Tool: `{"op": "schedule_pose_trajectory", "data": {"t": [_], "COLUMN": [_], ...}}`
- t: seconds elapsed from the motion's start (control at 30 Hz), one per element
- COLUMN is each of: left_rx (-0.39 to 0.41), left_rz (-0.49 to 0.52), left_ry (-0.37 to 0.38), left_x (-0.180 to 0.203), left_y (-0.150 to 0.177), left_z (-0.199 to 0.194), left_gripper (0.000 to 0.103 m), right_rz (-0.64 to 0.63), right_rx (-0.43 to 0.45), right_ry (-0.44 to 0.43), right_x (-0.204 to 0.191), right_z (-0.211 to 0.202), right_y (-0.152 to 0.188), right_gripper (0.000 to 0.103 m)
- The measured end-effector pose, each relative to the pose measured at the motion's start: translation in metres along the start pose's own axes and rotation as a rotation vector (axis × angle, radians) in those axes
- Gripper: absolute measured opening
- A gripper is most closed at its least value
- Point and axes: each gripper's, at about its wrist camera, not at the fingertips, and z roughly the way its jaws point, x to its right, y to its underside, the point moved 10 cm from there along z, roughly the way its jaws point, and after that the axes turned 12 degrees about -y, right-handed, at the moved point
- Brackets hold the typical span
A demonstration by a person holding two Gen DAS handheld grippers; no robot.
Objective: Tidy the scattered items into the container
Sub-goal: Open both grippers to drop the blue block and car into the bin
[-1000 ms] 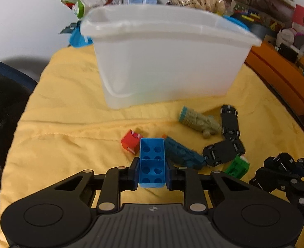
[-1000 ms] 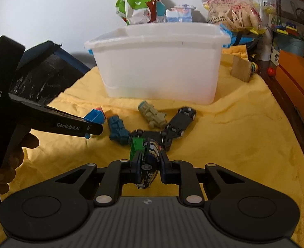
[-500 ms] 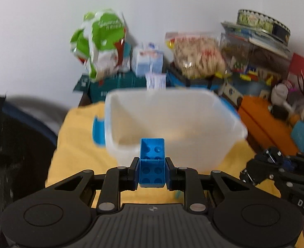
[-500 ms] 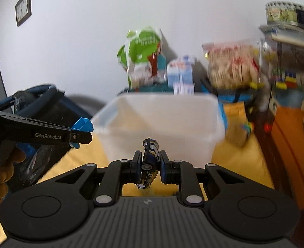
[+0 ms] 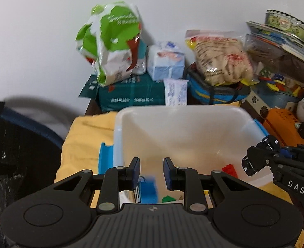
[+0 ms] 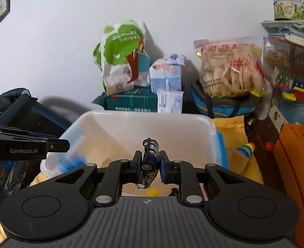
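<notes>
- Left gripper [image 5: 151,169] sits over the near edge of the white tub [image 5: 193,111], fingers apart, nothing between them
- Blue block [image 5: 148,189] shows just below that gap, inside the tub; it's smeared w/ blur, so can't tell if it's resting on the bottom or in the air
- More bits already in the tub: a red block [image 5: 230,169] toward the right wall, a green piece [image 5: 168,198] near the front, partly hidden by the gripper body
- Right gripper [image 6: 149,162] is clamped on a toy car [image 6: 148,163]: dark blue/black body w/ yellow markings, held roughly nose-up, wheels visible at top & bottom, poking out past the fingertips
- Car hangs above the tub's open mouth, near the front-middle; from the right cam a yellow piece [image 6: 151,192] sits just under it in the tub
- Tub itself: translucent white plastic, rectangular, rounded rim, standing on a yellow cloth [image 5: 83,144]; a blue lid [image 5: 105,159] lies against its left side
- Behind the tub by the wall: green-and-white bag [image 6: 123,57], a clear bag of pale snacks [image 6: 228,68], a green box [image 6: 131,101]
</notes>
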Motion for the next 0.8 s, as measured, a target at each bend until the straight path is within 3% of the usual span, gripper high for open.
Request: {"op": "schedule_pose_trajectory", "data": {"t": [0.1, 0.17, 0.2, 0.33, 0.57, 0.8], "left_rx": [-0.008, -0.008, -0.010, -0.021, -0.032, 0.027], "left_rz": [0.007, 0.002, -0.003, -0.017, -0.006, 0.009], "left_ry": [-0.009, -0.013, -0.015, -0.017, -0.025, -0.046], "left_x": [-0.001, -0.002, -0.003, -0.006, -0.007, -0.013], "left_y": [0.004, 0.004, 0.005, 0.006, 0.014, 0.029], "left_z": [0.003, 0.003, 0.003, 0.004, 0.002, -0.026], "left_gripper": [0.044, 0.056, 0.064, 0.069, 0.069, 0.069], "right_rz": [0.008, 0.002, 0.003, 0.003, 0.008, -0.052], "right_rx": [-0.030, -0.037, -0.033, -0.028, -0.009, 0.110], "right_ry": [0.007, 0.021, 0.025, 0.034, 0.026, 0.025], "right_x": [0.002, 0.003, 0.003, 0.002, 0.000, -0.014], "right_z": [0.008, 0.010, 0.010, 0.010, 0.001, -0.049], "right_y": [0.005, 0.007, 0.006, 0.006, 0.005, 0.011], "right_gripper": [0.021, 0.037, 0.054, 0.087, 0.087, 0.089]}}
